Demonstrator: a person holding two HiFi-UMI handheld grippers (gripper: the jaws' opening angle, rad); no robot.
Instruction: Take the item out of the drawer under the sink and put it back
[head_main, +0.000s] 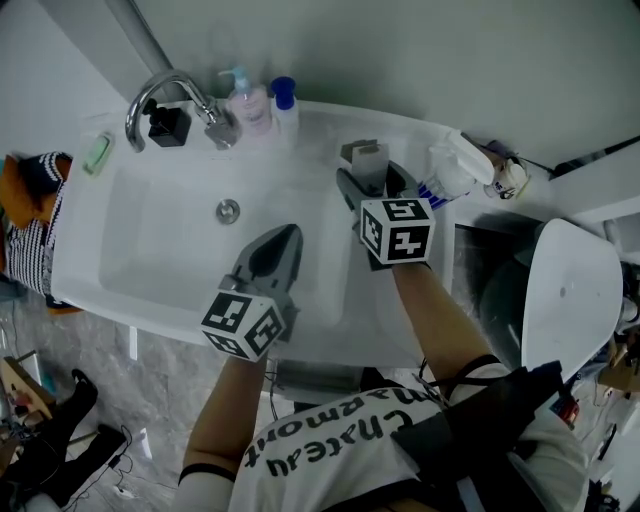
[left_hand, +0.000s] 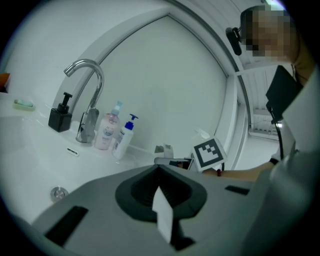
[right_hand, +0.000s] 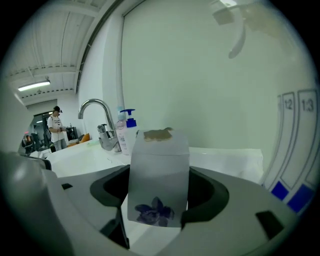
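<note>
The right gripper (head_main: 372, 182) clamps a frosted, rectangular box (right_hand: 159, 175) with a purple flower print, above the smooth white counter (head_main: 320, 135) right of the sink basin (head_main: 150, 260). The left gripper (head_main: 283, 240) has its jaws together over the basin's right side.

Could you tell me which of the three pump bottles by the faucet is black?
The square dispenser left of the faucet base; the two bottles to its right are pale, with blue pumps.
</note>
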